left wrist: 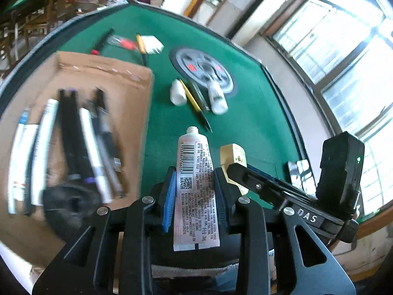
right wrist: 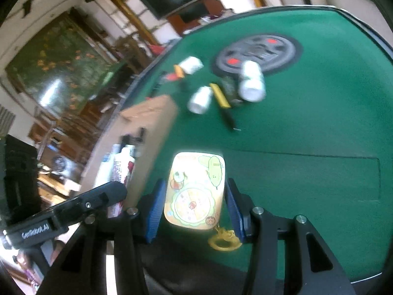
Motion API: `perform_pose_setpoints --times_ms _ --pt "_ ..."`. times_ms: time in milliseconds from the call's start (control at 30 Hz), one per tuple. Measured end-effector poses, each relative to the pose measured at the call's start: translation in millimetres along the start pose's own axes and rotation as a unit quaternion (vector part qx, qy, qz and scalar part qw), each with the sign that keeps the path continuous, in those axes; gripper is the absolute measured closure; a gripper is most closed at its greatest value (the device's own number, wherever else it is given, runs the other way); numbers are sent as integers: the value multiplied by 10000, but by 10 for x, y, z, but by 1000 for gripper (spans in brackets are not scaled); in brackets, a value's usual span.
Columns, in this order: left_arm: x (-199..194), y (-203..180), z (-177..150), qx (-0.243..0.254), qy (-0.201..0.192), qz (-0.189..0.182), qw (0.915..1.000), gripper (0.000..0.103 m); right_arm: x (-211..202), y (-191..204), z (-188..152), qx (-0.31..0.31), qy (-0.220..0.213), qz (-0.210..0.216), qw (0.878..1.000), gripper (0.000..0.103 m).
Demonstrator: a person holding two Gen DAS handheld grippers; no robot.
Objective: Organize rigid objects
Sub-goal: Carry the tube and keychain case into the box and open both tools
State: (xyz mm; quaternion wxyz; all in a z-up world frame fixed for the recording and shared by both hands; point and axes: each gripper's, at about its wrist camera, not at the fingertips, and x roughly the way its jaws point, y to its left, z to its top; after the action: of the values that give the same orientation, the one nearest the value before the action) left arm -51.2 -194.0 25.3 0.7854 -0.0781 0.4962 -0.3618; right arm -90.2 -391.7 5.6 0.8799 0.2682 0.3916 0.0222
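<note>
- Green felt bench (left wrist: 245,123), dark rim, bright windows on one side, cluttered room behind.
- Left gripper (left wrist: 195,186): jaws clamped on a white tube (left wrist: 195,186) with barcode and QR print. Blue pads press both flanks; open threaded neck points away from the camera, crimped end toward it. Tube is off the felt.
- Right gripper (right wrist: 194,194): jaws clamped on a yellow cartoon-printed case (right wrist: 194,194), rounded corners, a dial graphic on its face. A yellow ring charm (right wrist: 224,242) hangs at its near end.
- In the left wrist view the case shows as a pale yellow block (left wrist: 233,154) just right of the tube, with the other gripper's black body across it.
- Cardboard box (left wrist: 103,73) sits on the bench to the left of the tube, open top. Inside: several markers and pens (left wrist: 98,142) lying roughly parallel, plus white tubes along the left side; motion blur, cannot count them.
- Round grey disc with red marks (left wrist: 203,68) set in the felt, mid-bench.
- Loose near the disc: two small white bottles (left wrist: 217,97) lying on their sides, a yellow-and-black pen (left wrist: 194,100) between them.
- Far side beyond the box: white plug-like block (left wrist: 153,44), a red-handled tool (left wrist: 125,43), another yellow pen beside it.
</note>
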Motion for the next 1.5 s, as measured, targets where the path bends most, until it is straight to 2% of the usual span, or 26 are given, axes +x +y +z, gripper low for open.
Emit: perform_pose_setpoints --times_ms 167,333,567,800,967,1133,1267,1500 --pt "-379 289 184 -276 -238 136 9992 74 83 456 162 -335 48 502 9982 55" --pt "-673 724 384 -538 -585 536 9954 74 325 934 299 -632 123 908 9938 56" --pt "-512 1231 604 -837 -442 1039 9901 74 858 1309 488 -869 308 892 9917 56" --pt "-181 1404 722 -808 -209 1203 9892 74 1192 1248 614 -748 474 779 9930 56" --pt "79 1497 757 -853 56 1328 9875 74 1409 1175 675 -812 599 541 9934 56" --pt "209 1474 768 -763 130 1470 9861 74 1496 1112 629 -872 659 483 9928 56" --pt "313 1462 764 -680 176 1749 9821 74 1495 1119 583 -1060 557 323 9923 56" --pt "365 1381 780 -490 113 1877 9809 73 1480 1159 520 -1309 533 115 9899 56"
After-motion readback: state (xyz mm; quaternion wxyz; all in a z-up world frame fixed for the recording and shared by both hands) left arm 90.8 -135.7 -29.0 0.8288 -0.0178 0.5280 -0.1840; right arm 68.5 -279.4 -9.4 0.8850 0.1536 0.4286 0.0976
